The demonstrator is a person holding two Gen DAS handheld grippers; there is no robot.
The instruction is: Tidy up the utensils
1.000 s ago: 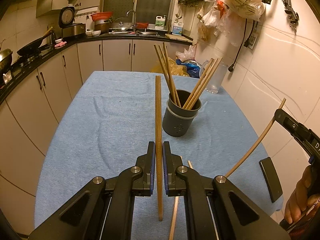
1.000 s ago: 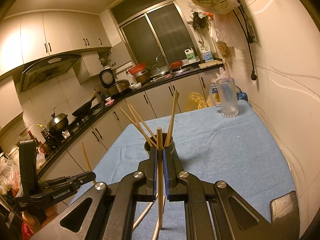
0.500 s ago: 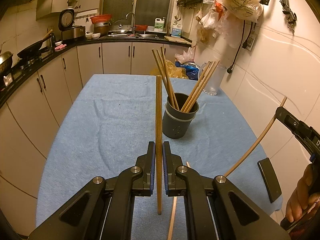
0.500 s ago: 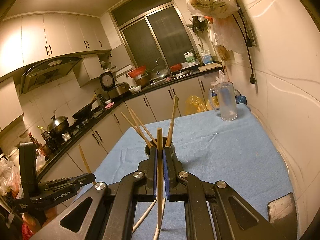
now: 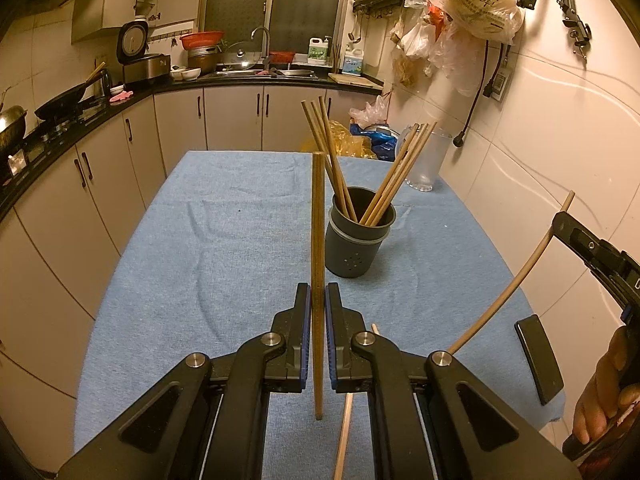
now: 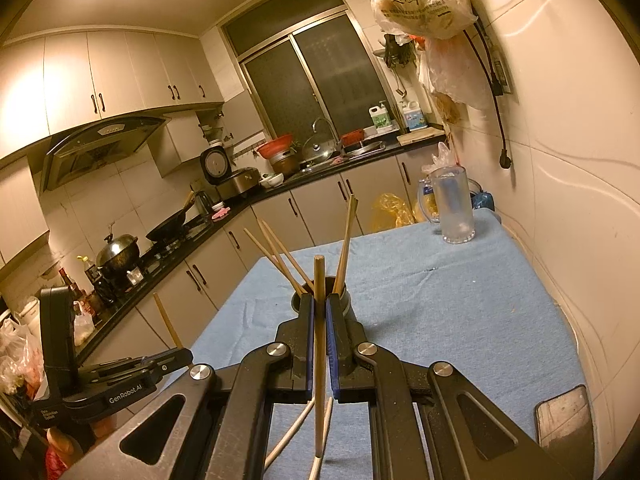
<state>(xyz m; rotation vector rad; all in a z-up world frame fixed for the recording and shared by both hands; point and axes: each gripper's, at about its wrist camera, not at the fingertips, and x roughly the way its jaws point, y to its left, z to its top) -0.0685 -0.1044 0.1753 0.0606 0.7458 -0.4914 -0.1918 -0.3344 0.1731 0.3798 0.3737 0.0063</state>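
Left wrist view: left gripper (image 5: 317, 312) pinched on a dark chopstick (image 5: 318, 264), long axis upright across the jaws, upper end toward the far edge of the blue cloth (image 5: 168, 264), lower end hanging just over the near edge. Grey holder (image 5: 357, 245) ahead and slightly right, mid-cloth, mouth up, already carrying two leaning bundles of chopsticks. Loose pale chopstick (image 5: 345, 424) flat on the cloth under the jaws, near edge, lengthwise toward the holder. At the right edge, right gripper (image 5: 600, 256) with a pale chopstick (image 5: 516, 276) slanting up and away. Black phone (image 5: 538, 356) at the near right corner. Right wrist view: right gripper (image 6: 319, 320) pressed onto its pale chopstick (image 6: 319, 344), axis upright, holder (image 6: 345, 300) directly behind the jaws and close, so likely the nearer tool for the drop. Left gripper (image 6: 160, 364) off the left edge, its dark chopstick (image 6: 166, 326) sticking up. Judged need: tip the held stick steeper, lower end over the holder's mouth.
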